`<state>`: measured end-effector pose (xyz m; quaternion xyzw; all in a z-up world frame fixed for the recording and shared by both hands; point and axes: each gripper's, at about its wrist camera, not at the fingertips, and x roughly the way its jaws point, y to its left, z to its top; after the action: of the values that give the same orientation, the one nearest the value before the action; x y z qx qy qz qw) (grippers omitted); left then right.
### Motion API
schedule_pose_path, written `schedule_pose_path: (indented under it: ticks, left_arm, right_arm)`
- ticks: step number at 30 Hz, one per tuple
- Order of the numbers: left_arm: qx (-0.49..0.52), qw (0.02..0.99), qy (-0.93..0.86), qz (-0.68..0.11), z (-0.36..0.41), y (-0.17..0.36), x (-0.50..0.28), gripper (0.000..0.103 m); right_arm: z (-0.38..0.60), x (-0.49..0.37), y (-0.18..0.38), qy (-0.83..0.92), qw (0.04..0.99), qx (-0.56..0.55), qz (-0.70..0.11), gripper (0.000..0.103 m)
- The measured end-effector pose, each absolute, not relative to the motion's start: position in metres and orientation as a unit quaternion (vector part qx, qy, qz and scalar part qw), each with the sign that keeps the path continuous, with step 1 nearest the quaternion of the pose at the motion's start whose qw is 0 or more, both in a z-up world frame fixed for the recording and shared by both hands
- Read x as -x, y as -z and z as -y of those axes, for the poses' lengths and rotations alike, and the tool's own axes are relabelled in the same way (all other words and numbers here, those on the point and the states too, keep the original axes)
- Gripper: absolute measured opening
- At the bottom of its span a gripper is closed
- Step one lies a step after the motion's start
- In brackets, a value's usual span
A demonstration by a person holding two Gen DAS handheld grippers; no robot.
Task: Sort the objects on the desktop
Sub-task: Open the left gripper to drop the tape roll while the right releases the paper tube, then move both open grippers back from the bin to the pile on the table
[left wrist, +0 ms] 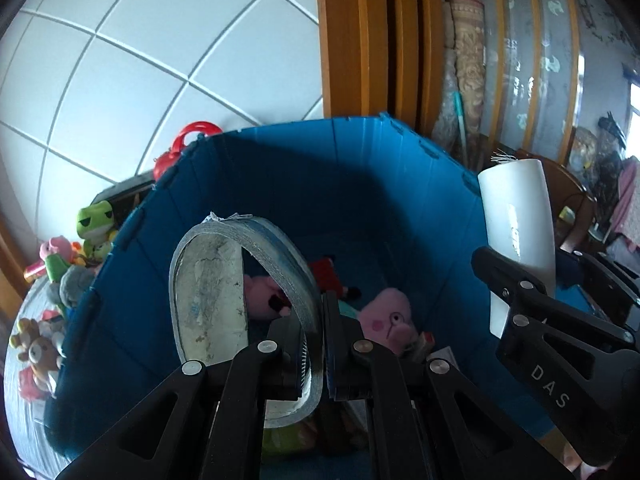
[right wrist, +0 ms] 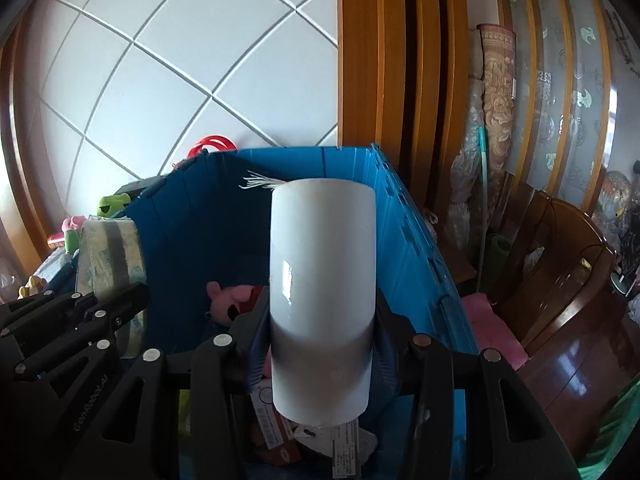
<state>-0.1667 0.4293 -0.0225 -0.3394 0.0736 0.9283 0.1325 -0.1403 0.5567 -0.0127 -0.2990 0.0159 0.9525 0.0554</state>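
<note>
My left gripper [left wrist: 316,344] is shut on the rim of a grey tape roll [left wrist: 212,292] and holds it over the open blue plastic crate [left wrist: 360,168]. My right gripper [right wrist: 320,344] is shut on a white roll [right wrist: 322,280] held upright over the same crate [right wrist: 404,240]. The right gripper and its white roll [left wrist: 520,224] show at the right of the left wrist view. The tape roll [right wrist: 110,252] and left gripper show at the left of the right wrist view. Pink pig plush toys [left wrist: 390,320] and small boxes [right wrist: 276,428] lie inside the crate.
Several plush toys, among them a green frog [left wrist: 94,224], lie left of the crate. A red plastic toy [left wrist: 188,140] stands behind it by the tiled wall. A wooden door frame [right wrist: 372,60], a rolled rug [right wrist: 498,92] and dark wooden furniture [right wrist: 560,300] are at the right.
</note>
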Motion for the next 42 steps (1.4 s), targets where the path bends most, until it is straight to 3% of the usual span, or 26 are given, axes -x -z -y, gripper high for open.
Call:
schedule_pose_path:
  ticks: [11,21,25,29,31,39,42]
  left_arm:
    - [0.373,0.113,-0.918,-0.079,-0.445,0.036,0.168,0.011]
    - [0.381,0.096,-0.916,-0.079,-0.439,0.04,0.17,0.034]
    - [0.365,0.086,-0.923,-0.081,-0.435,0.034,0.166,0.059]
    - [0.358,0.085,-0.927,-0.078,-0.43,0.03,0.163,0.06]
    - [0.358,0.084,-0.927,-0.076,-0.427,0.029,0.162,0.06]
    - [0.355,0.079,-0.929,-0.068,-0.416,0.024,0.157,0.062]
    - [0.356,0.077,-0.929,-0.065,-0.413,0.024,0.155,0.063]
  right_arm:
    - [-0.57,0.141,0.029,-0.941,0.057,0.334,-0.006,0.045]
    - [-0.572,0.146,0.034,-0.936,0.053,0.347,0.001,0.045]
    - [-0.573,0.148,0.035,-0.936,0.057,0.349,0.0,0.045]
    - [-0.571,0.145,0.032,-0.938,0.062,0.342,0.001,0.049]
    - [-0.57,0.143,0.03,-0.939,0.064,0.338,0.003,0.056]
    - [-0.565,0.139,0.026,-0.941,0.06,0.332,0.006,0.059]
    - [-0.563,0.137,0.024,-0.942,0.058,0.33,0.006,0.071]
